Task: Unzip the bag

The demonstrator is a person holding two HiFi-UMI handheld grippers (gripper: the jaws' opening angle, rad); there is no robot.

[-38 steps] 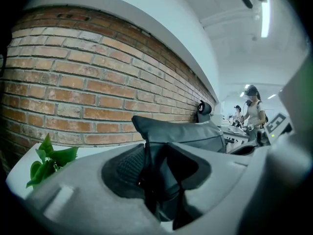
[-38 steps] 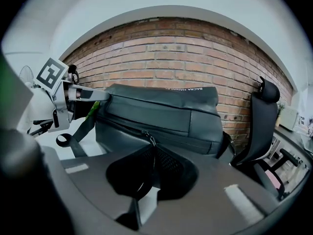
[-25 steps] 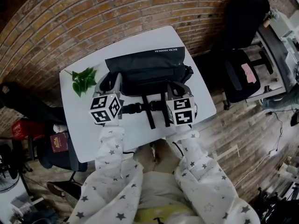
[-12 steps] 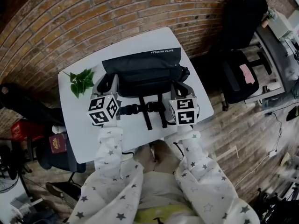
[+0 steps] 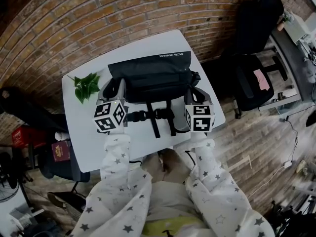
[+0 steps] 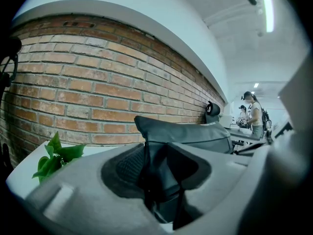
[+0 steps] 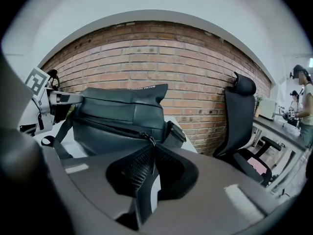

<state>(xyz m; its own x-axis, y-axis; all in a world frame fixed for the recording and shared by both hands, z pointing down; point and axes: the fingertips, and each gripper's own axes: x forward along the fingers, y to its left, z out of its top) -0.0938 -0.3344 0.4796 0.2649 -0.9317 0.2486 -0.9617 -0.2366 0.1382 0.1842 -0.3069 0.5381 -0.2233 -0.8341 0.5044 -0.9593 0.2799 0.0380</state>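
The right gripper (image 5: 195, 94) is shifted to the right along the near side of the bag (image 5: 148, 75) since a second ago. Its jaws are pressed almost together, with the zipper pull (image 7: 148, 140) pinched between them. The bag's left end is clamped in the left gripper (image 5: 114, 87). The bag is laid on the far half of the white table (image 5: 148, 139), with a leafy sprig (image 5: 87, 85) at its left.

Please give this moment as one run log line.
step: unzip bag | left hand-held gripper: shut on bag left end | right hand-held gripper: shut on zipper pull, bag right end
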